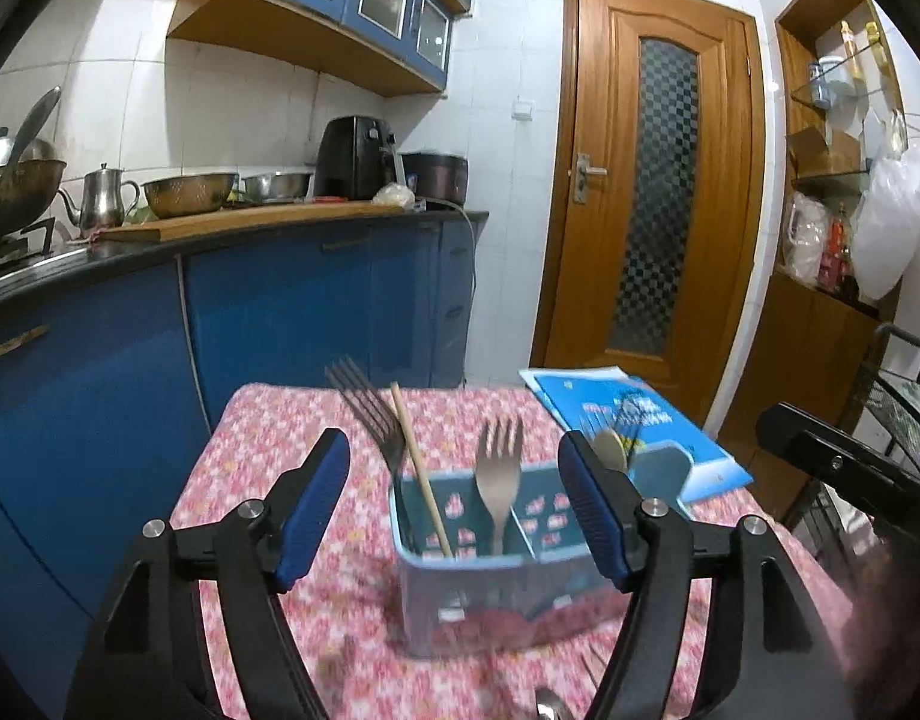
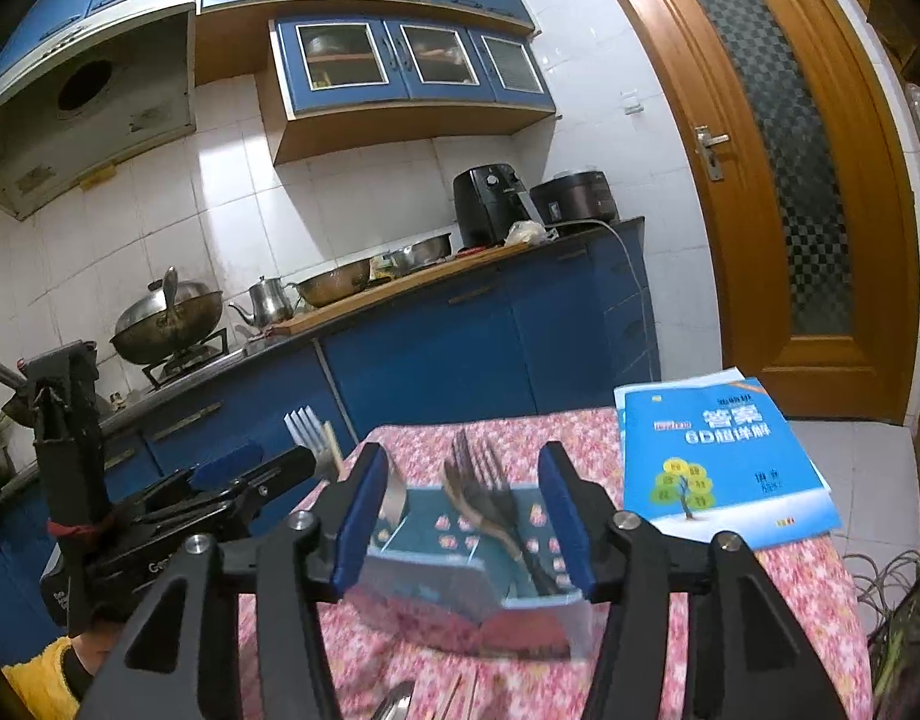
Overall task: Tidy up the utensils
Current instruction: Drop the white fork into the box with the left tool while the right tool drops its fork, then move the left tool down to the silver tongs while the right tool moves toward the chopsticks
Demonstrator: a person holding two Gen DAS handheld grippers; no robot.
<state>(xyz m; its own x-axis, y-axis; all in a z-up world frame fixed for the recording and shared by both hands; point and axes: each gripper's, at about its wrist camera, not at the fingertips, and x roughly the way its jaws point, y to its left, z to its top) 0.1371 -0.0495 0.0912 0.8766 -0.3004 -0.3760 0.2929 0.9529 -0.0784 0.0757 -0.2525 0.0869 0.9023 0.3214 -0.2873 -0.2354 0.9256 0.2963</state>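
Two grippers hover over a table with a pink flowered cloth [image 1: 267,438], both with jaws apart and holding nothing. Ahead of the left gripper [image 1: 453,504], between its blue pads but beyond them, stands a blue utensil box [image 1: 490,594] holding forks and a chopstick [image 1: 420,474]. The right gripper [image 2: 460,516] frames the same box's fork and spoon. A blue booklet [image 2: 718,456] lies at right.
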